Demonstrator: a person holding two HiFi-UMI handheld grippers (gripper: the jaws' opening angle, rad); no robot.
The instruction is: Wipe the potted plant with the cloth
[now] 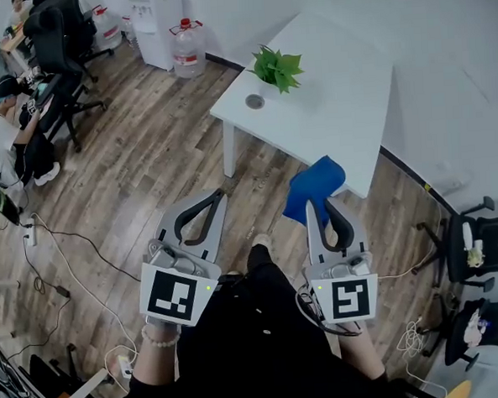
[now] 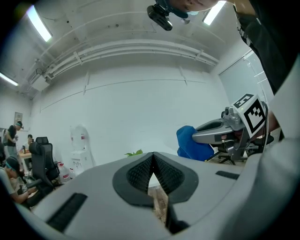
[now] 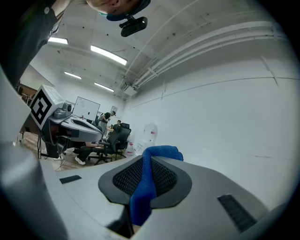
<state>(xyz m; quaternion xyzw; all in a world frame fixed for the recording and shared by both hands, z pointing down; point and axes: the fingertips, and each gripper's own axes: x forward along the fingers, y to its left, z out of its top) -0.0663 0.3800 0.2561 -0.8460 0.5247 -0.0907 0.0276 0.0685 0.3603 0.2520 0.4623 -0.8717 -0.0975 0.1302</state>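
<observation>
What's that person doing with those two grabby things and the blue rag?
A person is holding a claw in each hand. The right claw is pinching a blue cloth. The left claw is shut with nothing in it. The potted plant sits on the white table up ahead, and the cloth hasn't touched it yet.

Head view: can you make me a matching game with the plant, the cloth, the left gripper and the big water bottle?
Things:
1. potted plant
2. blue cloth
3. left gripper
4. water bottle

Places or states:
A. standing on the wooden floor
B. shut, with nothing in it
C. on the white table
D. pinched in the right gripper

Pairs: 1-C, 2-D, 3-B, 4-A
</observation>
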